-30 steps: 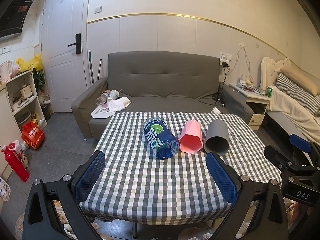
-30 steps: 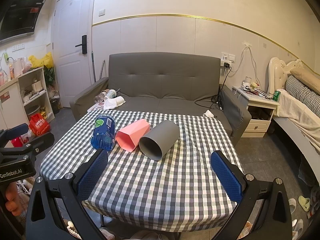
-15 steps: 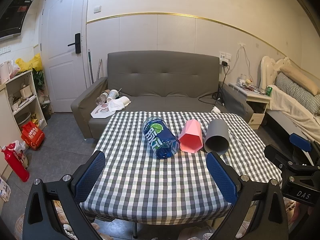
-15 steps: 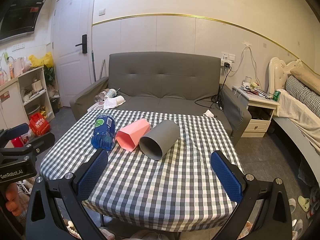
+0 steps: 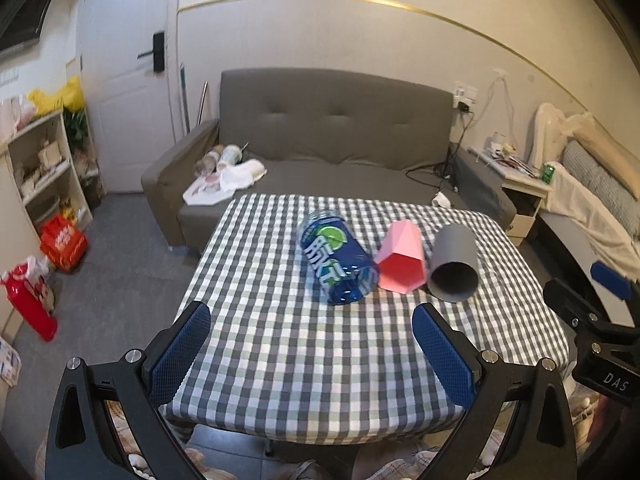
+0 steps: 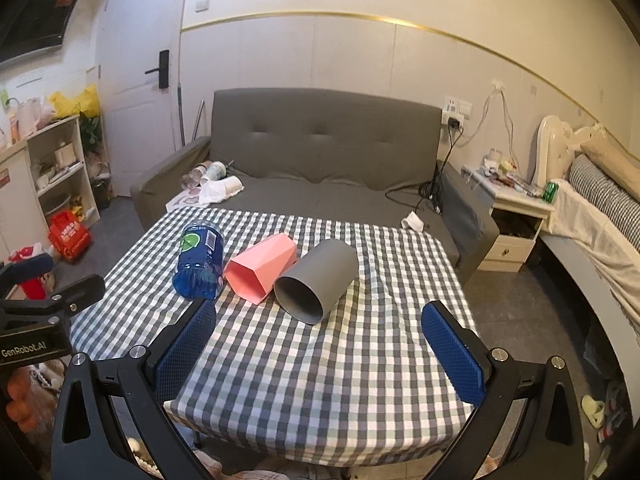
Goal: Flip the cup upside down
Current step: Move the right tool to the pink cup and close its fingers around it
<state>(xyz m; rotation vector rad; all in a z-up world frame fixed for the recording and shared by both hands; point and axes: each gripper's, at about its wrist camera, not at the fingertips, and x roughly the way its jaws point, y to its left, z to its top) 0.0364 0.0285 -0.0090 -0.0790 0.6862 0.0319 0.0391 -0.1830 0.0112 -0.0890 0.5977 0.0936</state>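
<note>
My left gripper [image 5: 310, 338] hangs released over the near edge of the counter [image 5: 304, 364], its blue pads spread wide and grasping nothing; my right gripper [image 6: 318, 336] is likewise spread and empty over the near edge. Three things lie on their sides in a row toward the far half of the checkered counter, mouths facing me. The grey cup [image 6: 318, 280] is nearest the counter's right edge, its open rim tipped toward the near edge. The pink cup [image 6: 262, 266], faceted, lies just beside it on its left and appears to touch it. The blue bottle [image 6: 199, 260] lies left of the pink cup, close against it. Beyond the counter's far edge stands a grey sofa [image 6: 320, 160].
</note>
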